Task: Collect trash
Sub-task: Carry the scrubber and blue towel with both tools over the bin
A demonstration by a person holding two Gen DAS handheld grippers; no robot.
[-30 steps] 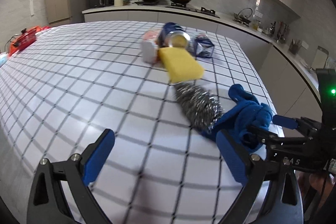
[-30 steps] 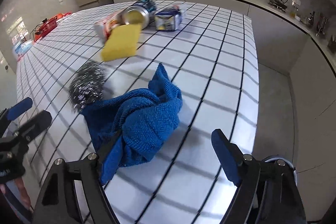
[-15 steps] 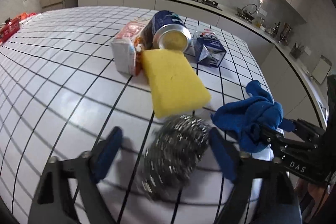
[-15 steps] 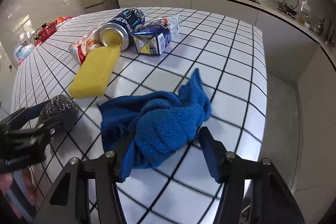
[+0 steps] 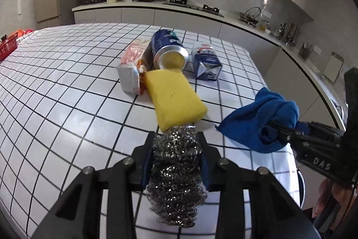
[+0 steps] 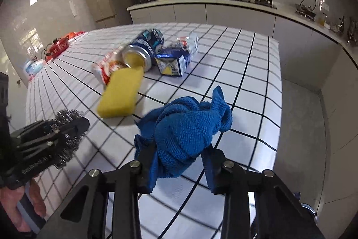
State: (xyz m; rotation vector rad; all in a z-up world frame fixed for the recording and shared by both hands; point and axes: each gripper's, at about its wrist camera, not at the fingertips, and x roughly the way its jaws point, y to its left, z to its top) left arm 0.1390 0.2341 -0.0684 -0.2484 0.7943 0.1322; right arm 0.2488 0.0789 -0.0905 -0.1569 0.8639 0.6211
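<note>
The left gripper (image 5: 176,145) is closing its jaws on the scourer (image 5: 176,176); the right gripper (image 6: 179,153) is closing on the cloth (image 6: 185,124), near the counter's (image 6: 246,73) right edge.

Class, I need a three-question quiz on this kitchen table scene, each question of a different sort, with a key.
1. True or false: the left gripper has the steel scourer between its fingers.
2. What lies between the right gripper's fingers? A) sponge B) blue cloth C) can
3. Fill in: the can lies on its ___, open end towards the yellow sponge.

Key: 1 true; 2 B, the blue cloth; 3 side.
</note>
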